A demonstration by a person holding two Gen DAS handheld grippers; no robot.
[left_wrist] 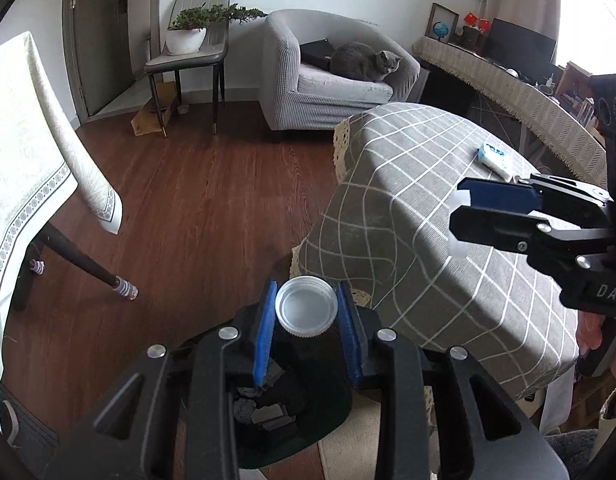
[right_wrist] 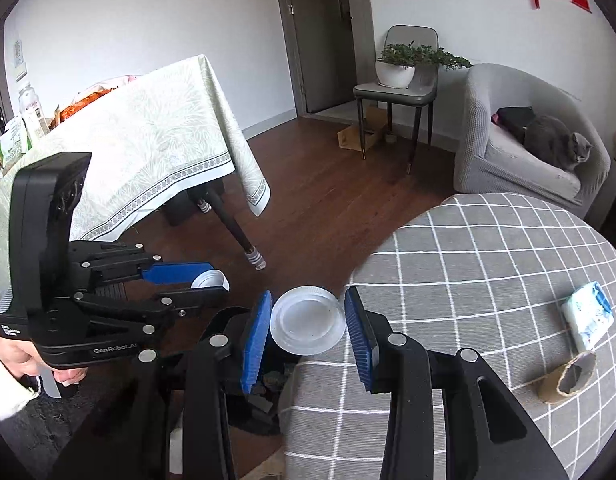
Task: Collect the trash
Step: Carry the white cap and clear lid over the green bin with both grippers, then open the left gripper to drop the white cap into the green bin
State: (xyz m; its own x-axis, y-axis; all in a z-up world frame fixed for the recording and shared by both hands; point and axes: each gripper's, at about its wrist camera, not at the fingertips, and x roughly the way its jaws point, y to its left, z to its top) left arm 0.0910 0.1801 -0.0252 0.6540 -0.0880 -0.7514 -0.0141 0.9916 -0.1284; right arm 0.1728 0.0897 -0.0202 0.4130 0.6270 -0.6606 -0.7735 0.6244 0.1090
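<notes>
Holding a piece of trash in each hand-held gripper, you are at the drop step of the collecting. Your left hand-held gripper (left_wrist: 306,316) pinches a white screw cap (left_wrist: 305,306) between its blue pads, open side facing the camera. Directly below it sits the dark bin (left_wrist: 292,412), with crumpled scraps already lying inside, so the cap looks lined up for release. Your right hand-held gripper (right_wrist: 306,320) has a clear plastic lid (right_wrist: 307,320) between its pads; the left pad touches the lid, but a small gap shows at the right pad, so the hold looks light or about to give. That lid hangs at the near edge of the counter (right_wrist: 488,264), with the bin (right_wrist: 264,396) below and slightly to the left of the fingers.

The next move, as I judge it, is simple: spread the left fingers and let the cap fall straight down. For the right one, shift a little leftward first so the lid clears the grey checked cloth before you let go; dropped from where it is, it could land on the counter edge instead.

Further out to the right of your right hand-held gripper, two pieces remain on the counter: a cardboard tube (right_wrist: 566,378) nearer you and a tissue packet (right_wrist: 588,316) just beyond it. Those look like the next pickups. Well beyond, a grey cat (right_wrist: 556,144) sits in the armchair (right_wrist: 492,128), clear of your work.
</notes>
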